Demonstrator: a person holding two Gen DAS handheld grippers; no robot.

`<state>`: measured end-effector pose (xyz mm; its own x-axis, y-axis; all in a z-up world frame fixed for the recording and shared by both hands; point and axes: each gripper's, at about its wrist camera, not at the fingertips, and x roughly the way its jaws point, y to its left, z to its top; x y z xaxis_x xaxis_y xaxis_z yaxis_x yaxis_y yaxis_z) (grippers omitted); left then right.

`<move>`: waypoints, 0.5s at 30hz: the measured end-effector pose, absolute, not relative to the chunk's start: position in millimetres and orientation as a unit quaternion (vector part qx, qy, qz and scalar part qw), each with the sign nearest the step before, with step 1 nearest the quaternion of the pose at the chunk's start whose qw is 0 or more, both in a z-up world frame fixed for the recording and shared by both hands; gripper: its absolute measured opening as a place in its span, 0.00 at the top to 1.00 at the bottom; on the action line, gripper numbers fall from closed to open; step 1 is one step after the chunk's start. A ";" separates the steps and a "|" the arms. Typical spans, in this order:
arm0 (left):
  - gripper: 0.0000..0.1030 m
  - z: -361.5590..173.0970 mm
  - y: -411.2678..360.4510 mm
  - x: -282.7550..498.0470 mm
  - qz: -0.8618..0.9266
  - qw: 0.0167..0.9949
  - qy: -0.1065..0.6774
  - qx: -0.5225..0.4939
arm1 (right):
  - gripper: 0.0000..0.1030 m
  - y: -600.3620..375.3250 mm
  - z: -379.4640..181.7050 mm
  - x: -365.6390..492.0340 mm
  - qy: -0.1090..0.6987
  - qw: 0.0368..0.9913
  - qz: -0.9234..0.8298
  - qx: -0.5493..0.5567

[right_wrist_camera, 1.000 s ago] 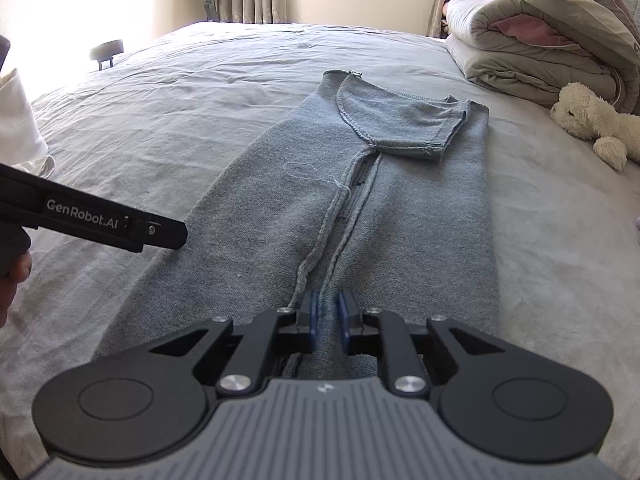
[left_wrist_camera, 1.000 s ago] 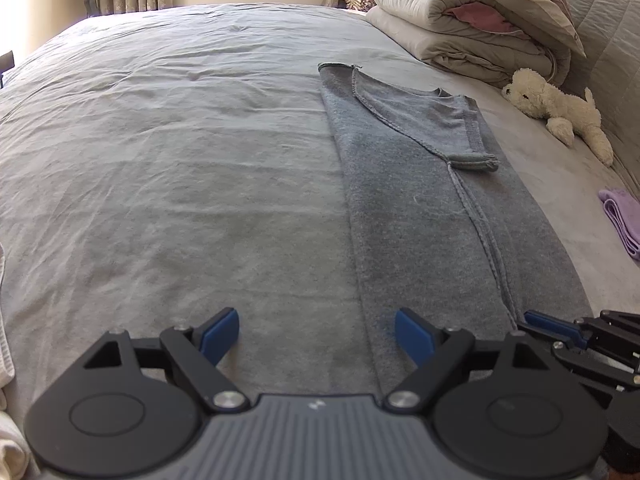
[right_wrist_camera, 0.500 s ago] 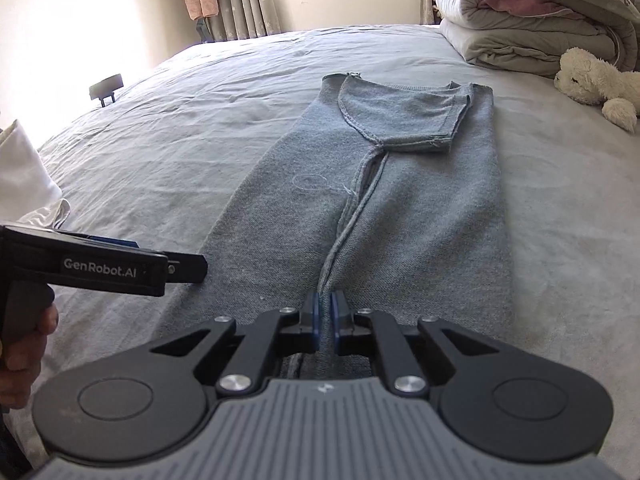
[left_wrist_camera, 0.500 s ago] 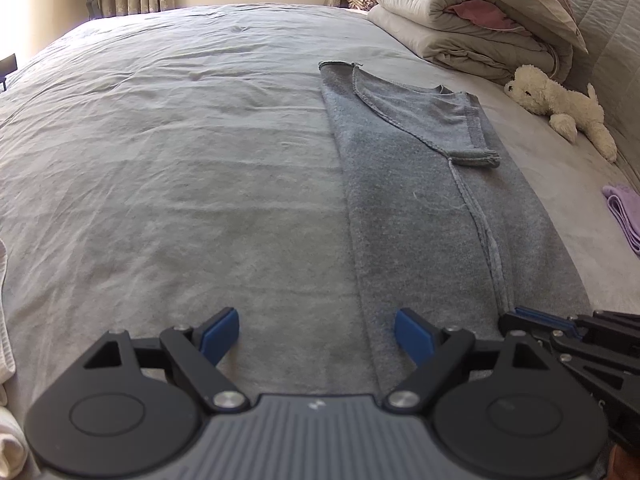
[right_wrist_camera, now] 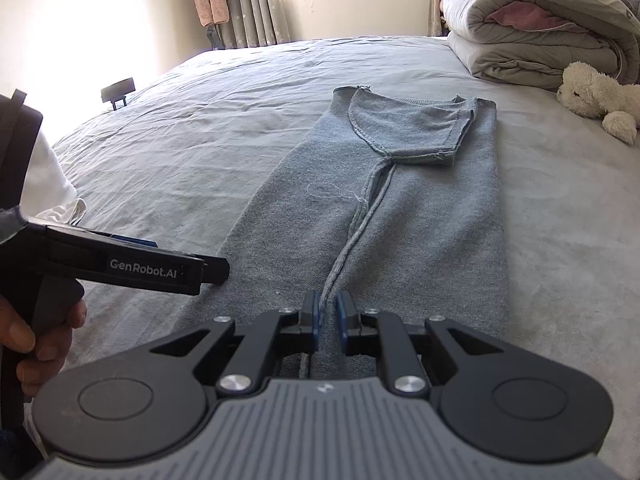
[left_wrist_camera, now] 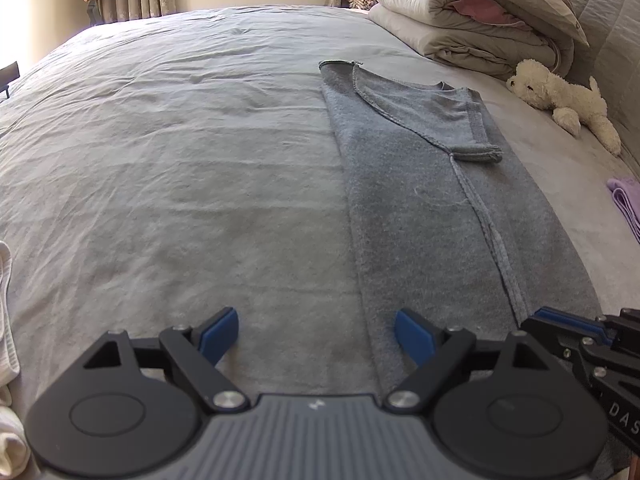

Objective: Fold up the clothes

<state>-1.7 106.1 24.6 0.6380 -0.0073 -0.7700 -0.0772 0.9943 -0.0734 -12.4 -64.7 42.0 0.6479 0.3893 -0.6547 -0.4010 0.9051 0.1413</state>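
Two grippers work the near edge of the bed (left_wrist_camera: pixel 168 168). Our right gripper (right_wrist_camera: pixel 328 320), jaws just easing apart, straddles the grey garment (right_wrist_camera: pixel 420 216) hem; left gripper (left_wrist_camera: pixel 316 334) gapes empty. Release risks the fold springing open.

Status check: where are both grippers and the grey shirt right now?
Left gripper open, empty, at the grey shirt's near left edge. Right gripper jaws just opening, a narrow gap, shirt's near hem seam between them. Shirt folded lengthwise, flat on bed. Nothing obstructing.
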 end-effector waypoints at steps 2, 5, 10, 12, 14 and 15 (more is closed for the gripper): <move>0.15 24.7 105.7 -1.4 0.020 0.904 0.425 -0.048 | 0.84 -64.4 40.3 -12.8 0.363 0.906 0.217 -0.011; 0.15 24.8 104.9 -0.9 0.022 0.904 0.425 -0.047 | 0.80 -63.5 37.8 -14.0 0.368 0.904 0.216 -0.013; 0.15 24.9 104.8 -1.1 0.022 0.904 0.425 -0.046 | 0.67 -60.0 39.0 -18.6 0.366 0.904 0.220 -0.025; 0.15 25.1 104.7 -1.4 0.022 0.904 0.425 -0.047 | 0.66 -59.0 36.4 -18.3 0.370 0.903 0.216 -0.030; 0.15 25.4 104.6 -1.2 0.023 0.903 0.425 -0.048 | 0.66 -58.9 35.2 -18.0 0.372 0.903 0.213 -0.030; 0.15 25.3 104.3 -1.2 0.023 0.903 0.425 -0.048 | 0.66 -58.8 35.5 -17.9 0.371 0.903 0.212 -0.030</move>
<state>-1.2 104.3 25.3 0.6370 0.0001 -0.7708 -0.0814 0.9944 -0.0672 -17.9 -58.8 35.5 0.6340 0.3615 -0.6837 -0.4056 0.9081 0.1041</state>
